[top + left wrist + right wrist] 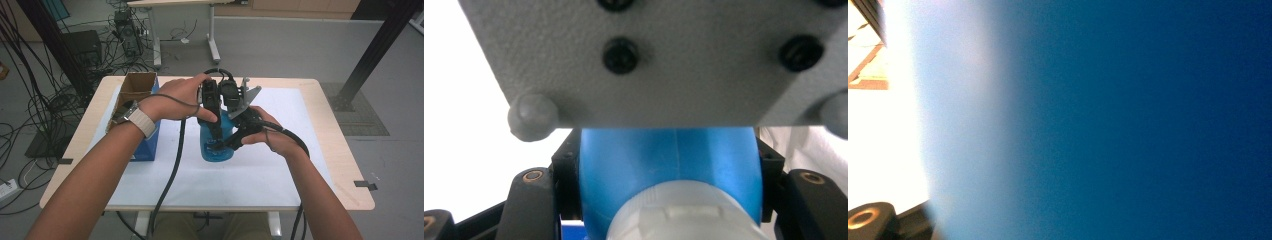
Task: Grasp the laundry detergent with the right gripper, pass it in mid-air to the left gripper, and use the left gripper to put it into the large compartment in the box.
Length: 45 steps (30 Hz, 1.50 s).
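**A:** Where's the bottle (216, 147) now?

**B:** Standing on the white mat (300, 165), about the middle of the table (345, 165), with the open box (136, 90) off at its nine o'clock. I've got both tools on it. My left gripper (216, 135) comes down from twelve o'clock and is clamped on it: in the left gripper view the blue body (669, 165) sits squeezed between the two black jaws, white cap (684, 215) toward the camera.

**A:** And the right one?

**B:** My right gripper (231, 142) comes in from three o'clock and lies hard against the bottle's side. Its own view is a blur of blue (1128, 125), too near to read. The jaws are drawn in as far as they go, so I take it they're closed on the bottle too.

**A:** So which step is this?

**B:** I'd judge a two-handed hold, just ahead of working the cap or lifting. Next I'd need one gripper to keep the body steady while the other shifts to the cap, without tipping it.
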Tool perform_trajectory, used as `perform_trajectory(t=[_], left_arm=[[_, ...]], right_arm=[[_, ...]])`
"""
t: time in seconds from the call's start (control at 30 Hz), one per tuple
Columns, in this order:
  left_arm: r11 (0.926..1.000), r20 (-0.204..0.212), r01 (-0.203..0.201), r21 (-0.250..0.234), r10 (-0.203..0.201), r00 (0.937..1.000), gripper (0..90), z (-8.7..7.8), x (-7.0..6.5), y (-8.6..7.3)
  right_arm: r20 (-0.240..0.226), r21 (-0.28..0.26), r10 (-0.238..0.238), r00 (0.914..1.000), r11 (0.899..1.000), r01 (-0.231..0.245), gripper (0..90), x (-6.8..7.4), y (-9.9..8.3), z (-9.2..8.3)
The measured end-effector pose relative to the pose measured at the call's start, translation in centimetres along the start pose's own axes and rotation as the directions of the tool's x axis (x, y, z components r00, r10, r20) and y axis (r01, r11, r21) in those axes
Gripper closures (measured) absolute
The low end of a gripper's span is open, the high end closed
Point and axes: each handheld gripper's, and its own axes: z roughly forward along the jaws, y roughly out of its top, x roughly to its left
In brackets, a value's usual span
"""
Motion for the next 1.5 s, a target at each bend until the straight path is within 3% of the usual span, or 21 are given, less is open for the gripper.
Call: perform_trajectory(t=[1.5], left_arm=[[1.0,-0.002,0.001,-0.007,-0.001,1.0,38.0,-0.1,0.06,-0.28]], right_arm=[[-0.001,0.005,-0.006,1.0,1.0,0.006,43.5,-0.13,0.25,0.12]])
